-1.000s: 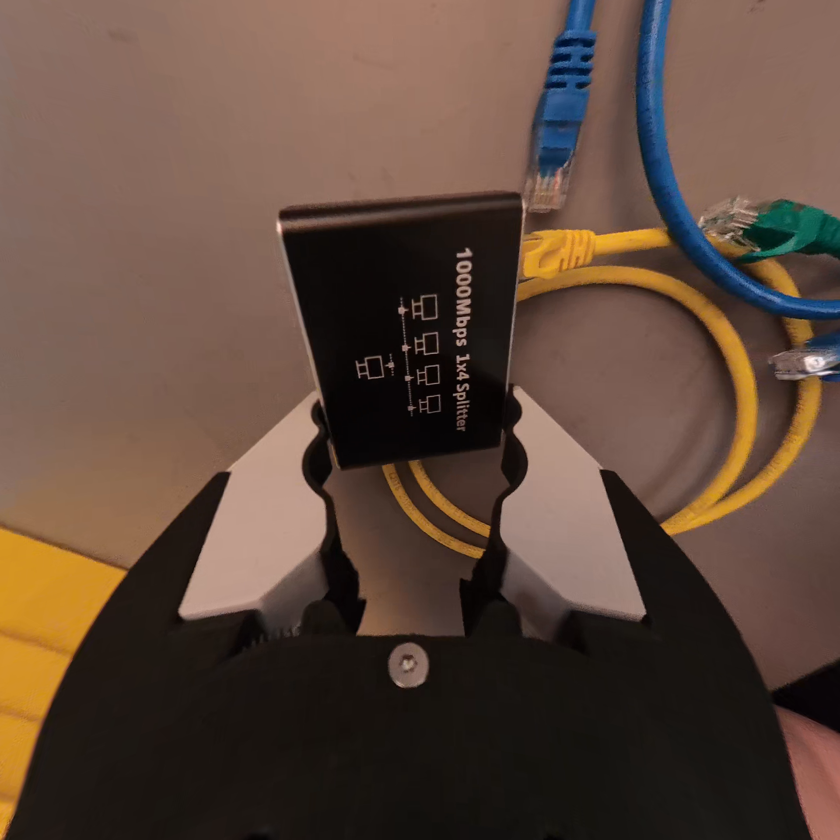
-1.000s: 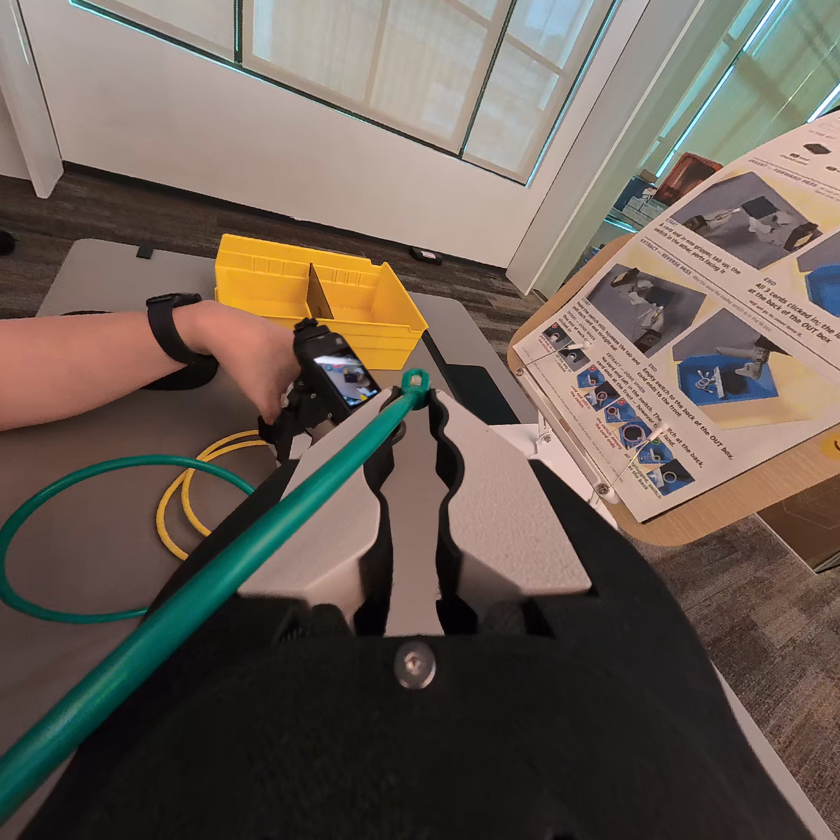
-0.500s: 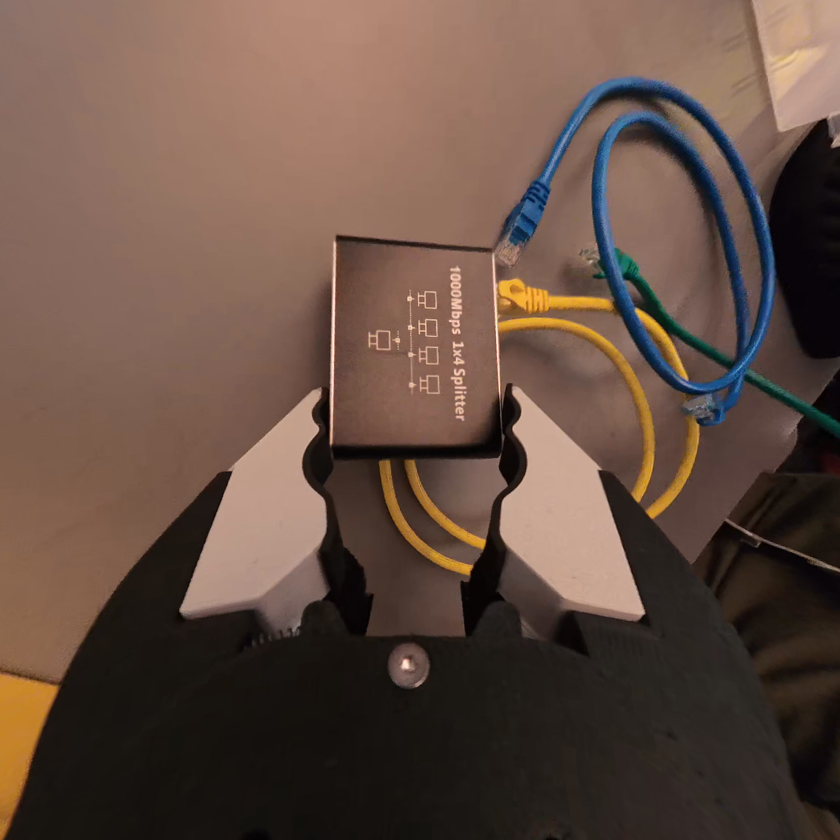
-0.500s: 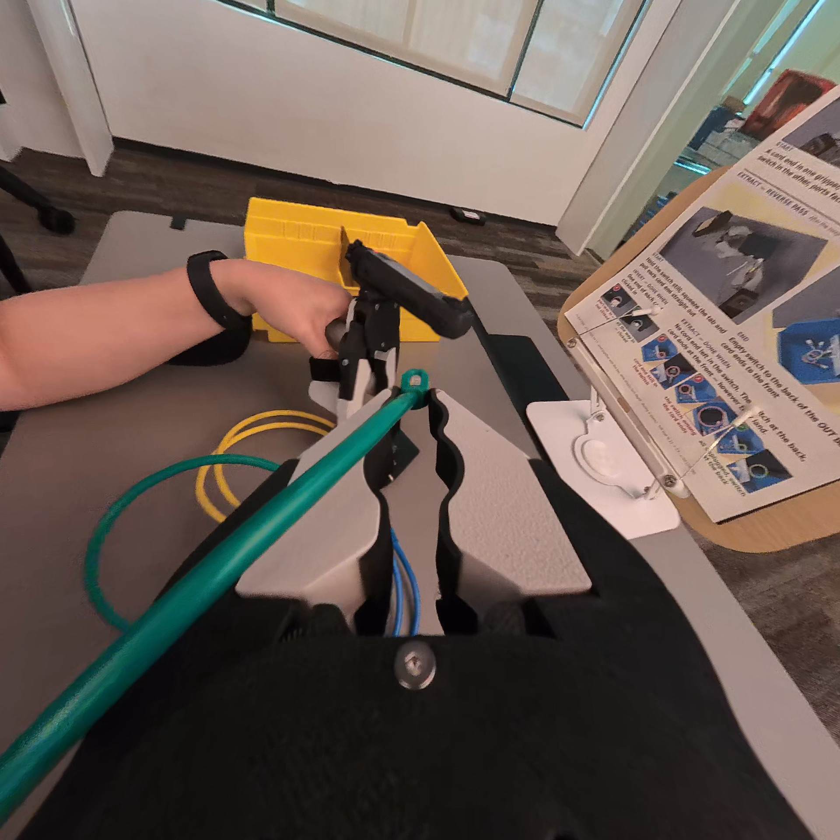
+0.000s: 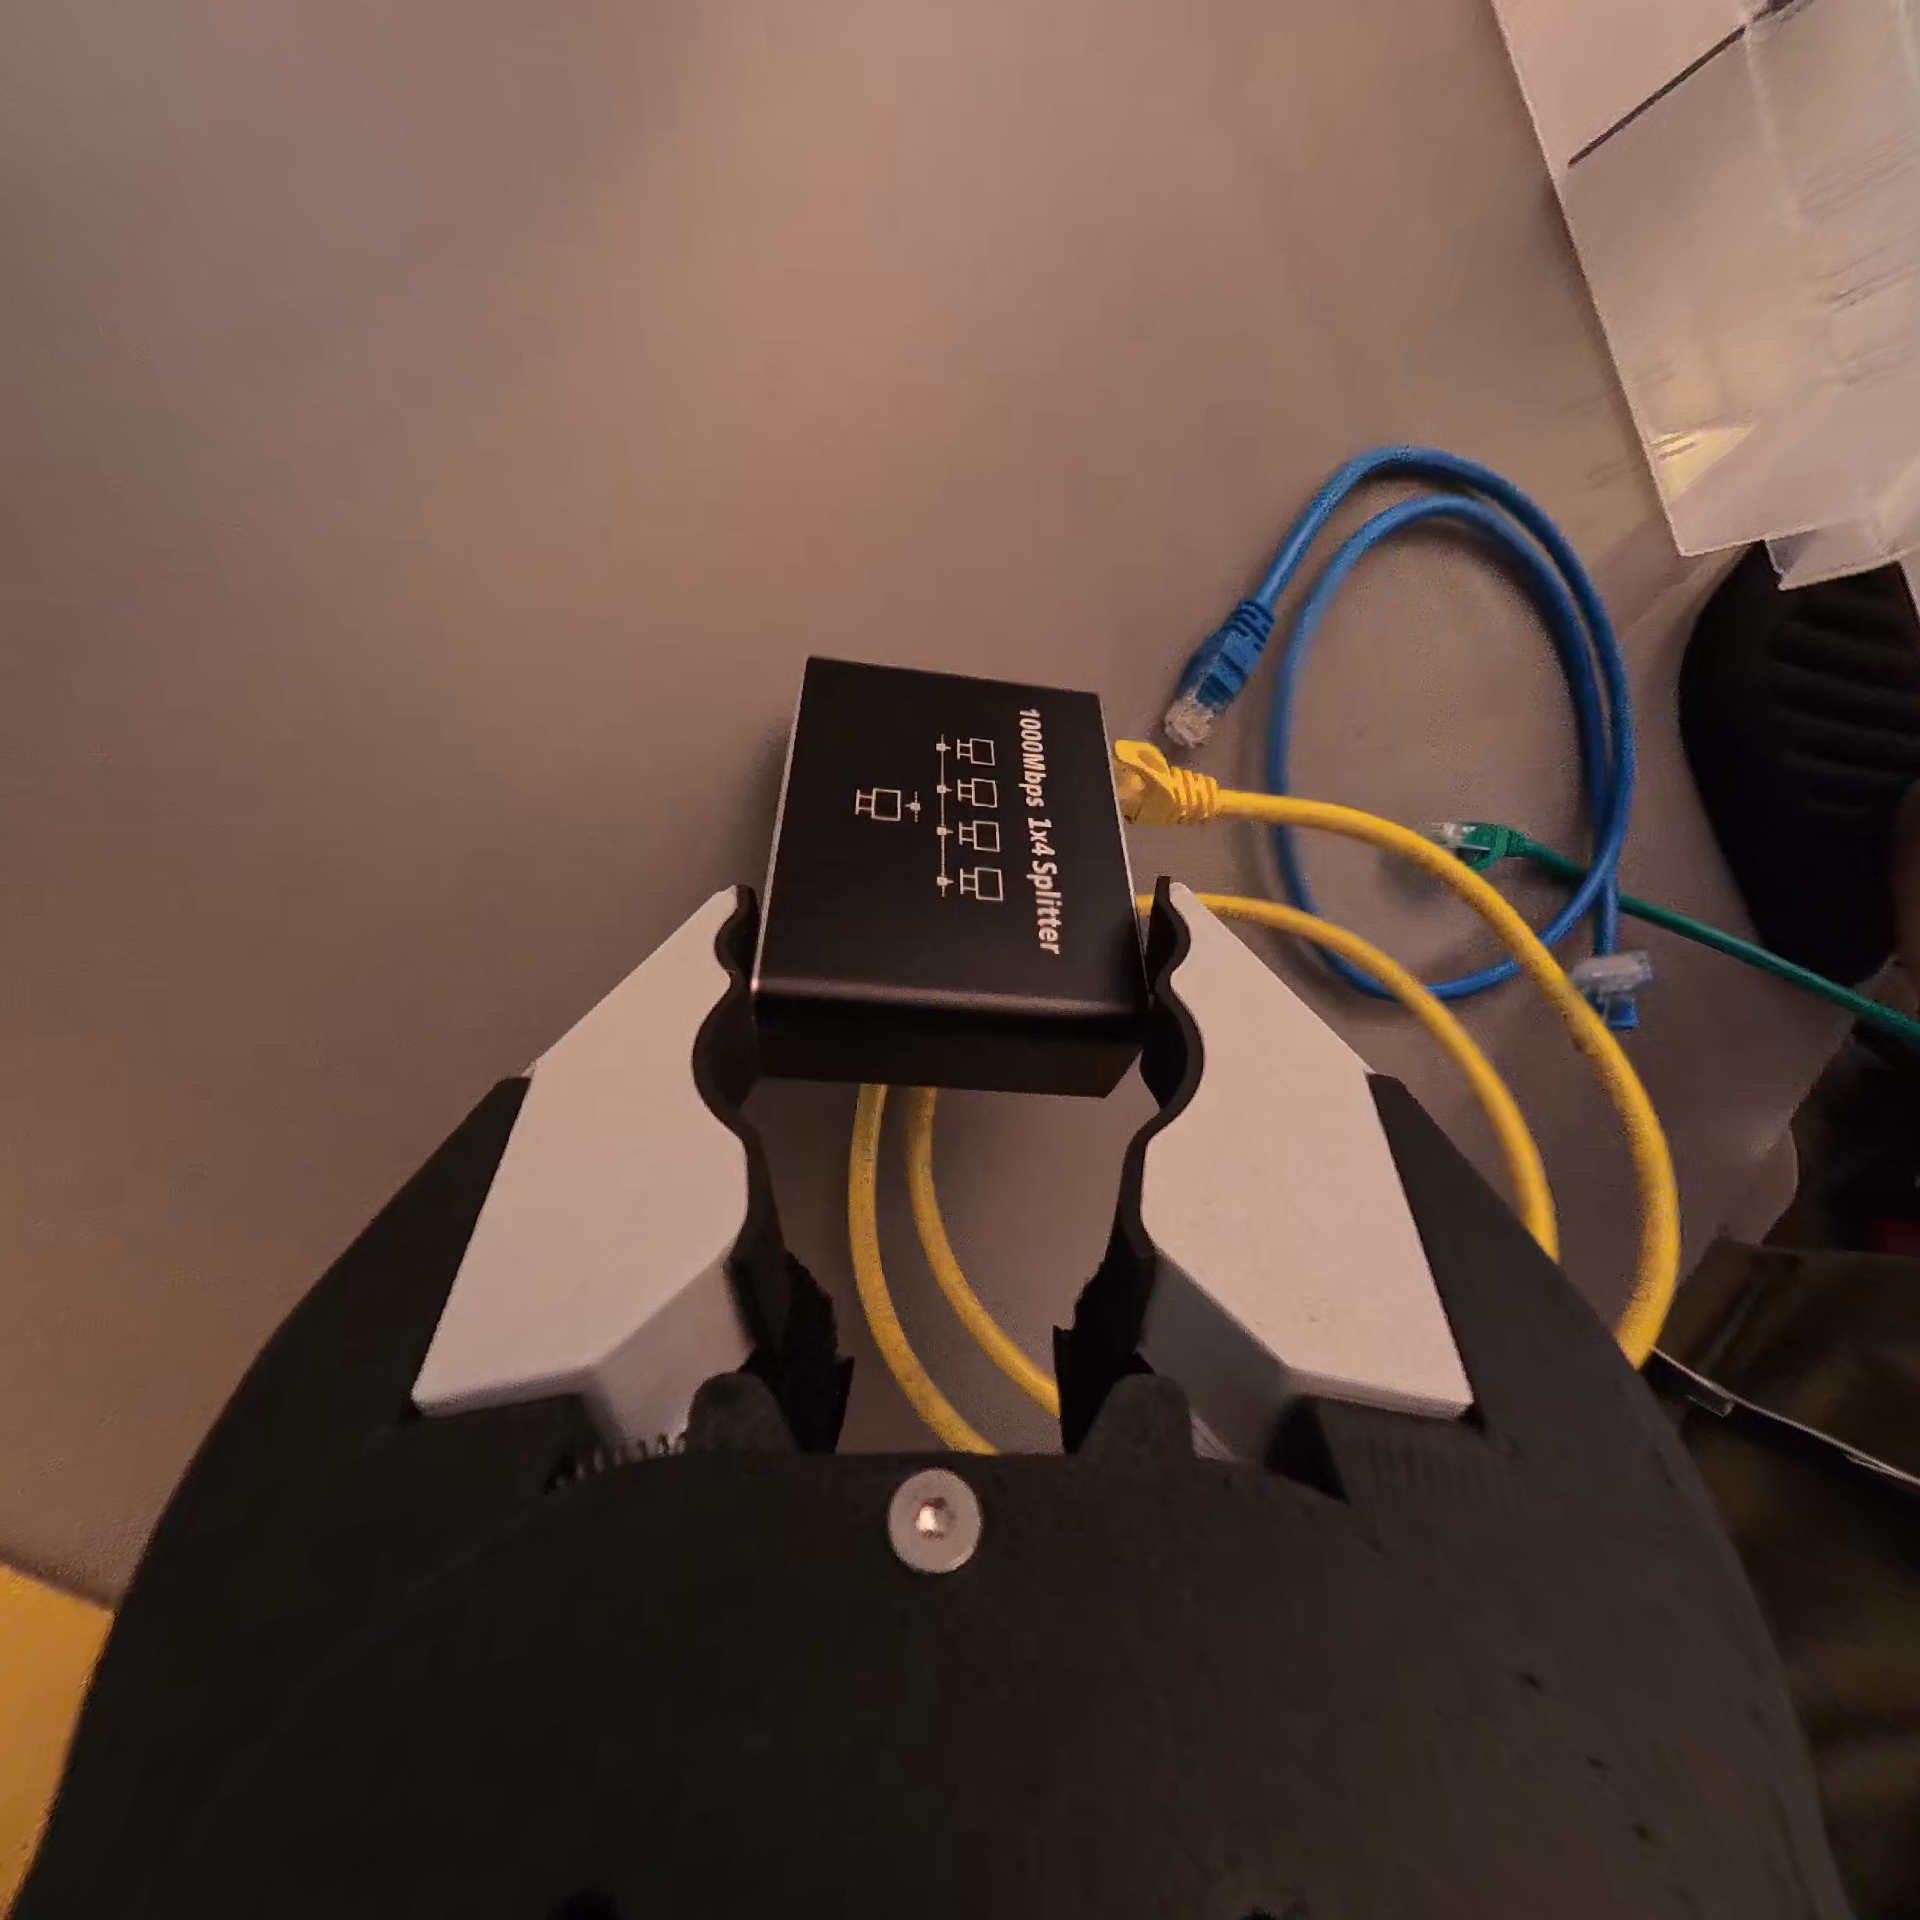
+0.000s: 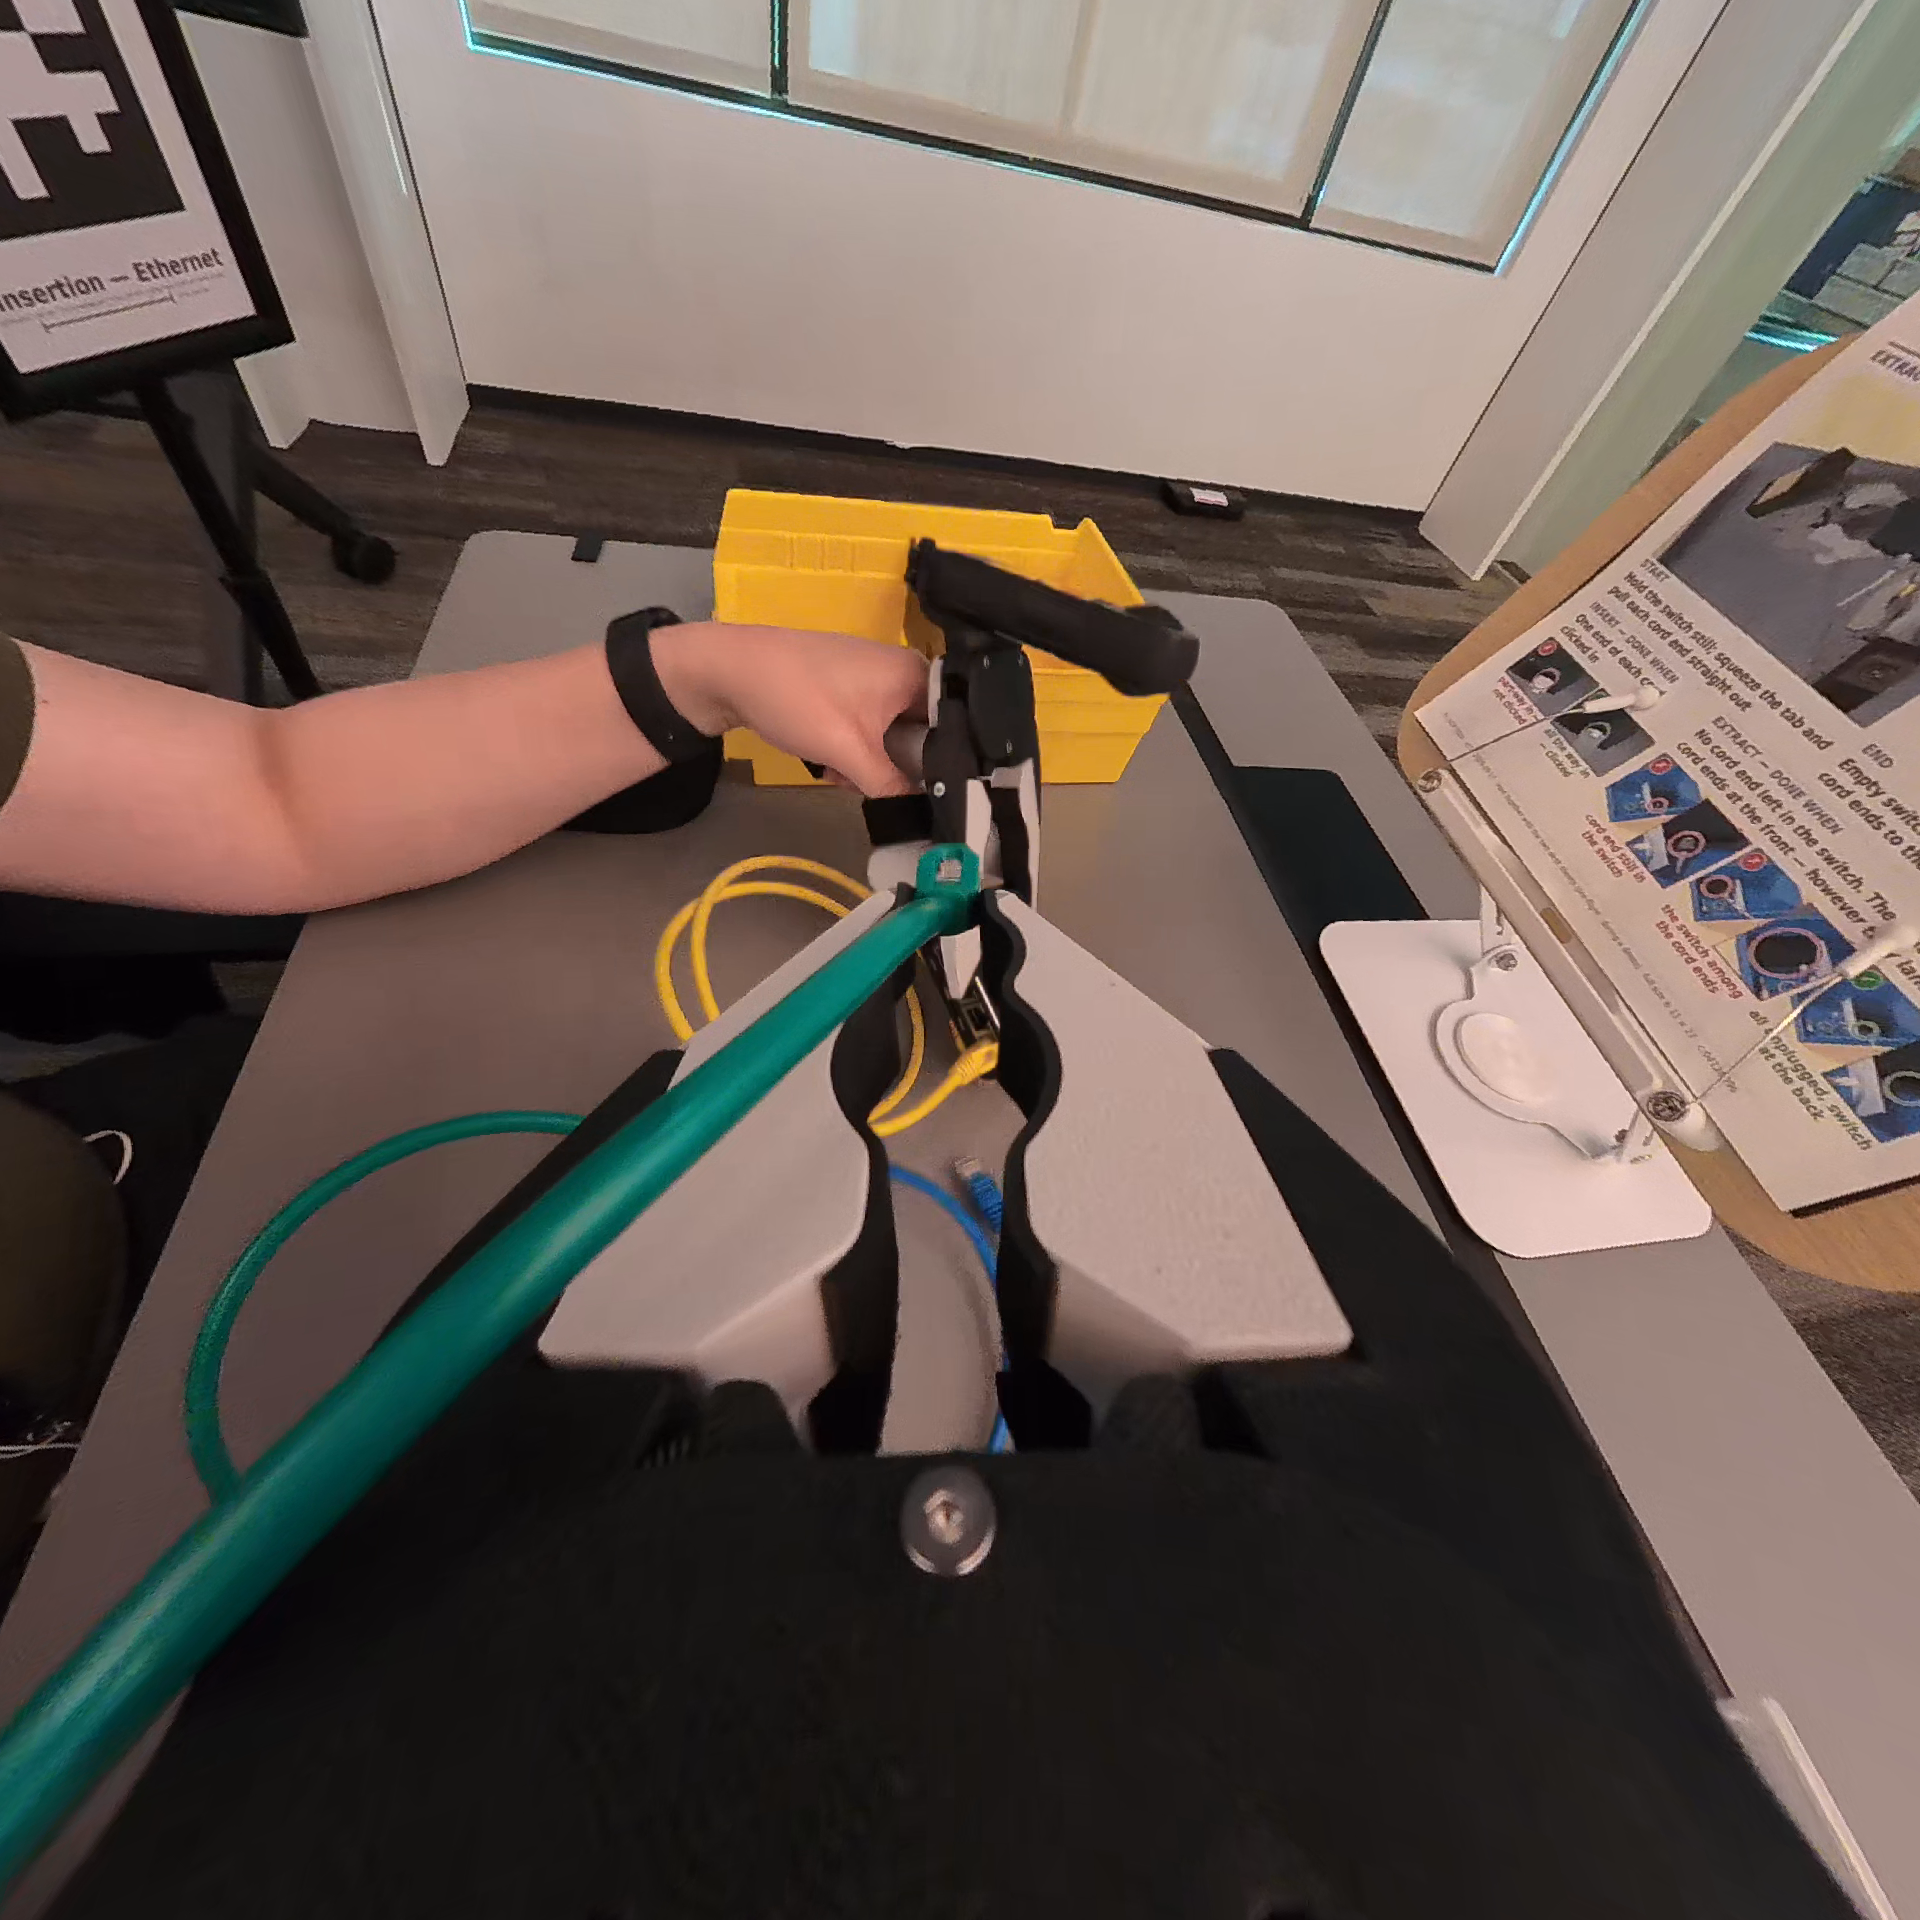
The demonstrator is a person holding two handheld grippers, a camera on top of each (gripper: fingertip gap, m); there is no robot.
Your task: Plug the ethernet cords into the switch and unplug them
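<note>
My left gripper (image 5: 951,904) is shut on the black switch (image 5: 935,883) and holds it above the grey table (image 5: 520,520). A yellow cord (image 5: 1507,935) ends in a plug (image 5: 1153,790) at the switch's right side, seemingly in a port. A blue cord (image 5: 1455,499) lies coiled with a loose plug (image 5: 1216,675). A green plug (image 5: 1475,840) lies on the table. My right gripper (image 6: 961,909) is shut on a green cord's plug (image 6: 945,868), just short of the left gripper (image 6: 977,769) and the switch. The green cord (image 6: 520,1278) trails back left.
A yellow bin (image 6: 831,561) stands at the table's far end behind a person's arm (image 6: 416,769). An instruction board (image 6: 1714,831) on a white stand base (image 6: 1507,1091) is at the right. A framed sign on an easel (image 6: 104,187) stands far left. One gripper's finger ends stand about 25 cm off the other's.
My left gripper has lifted the switch higher above the table, with the yellow plug still at its side. My right gripper has tipped down towards the switch, still holding the green plug.
</note>
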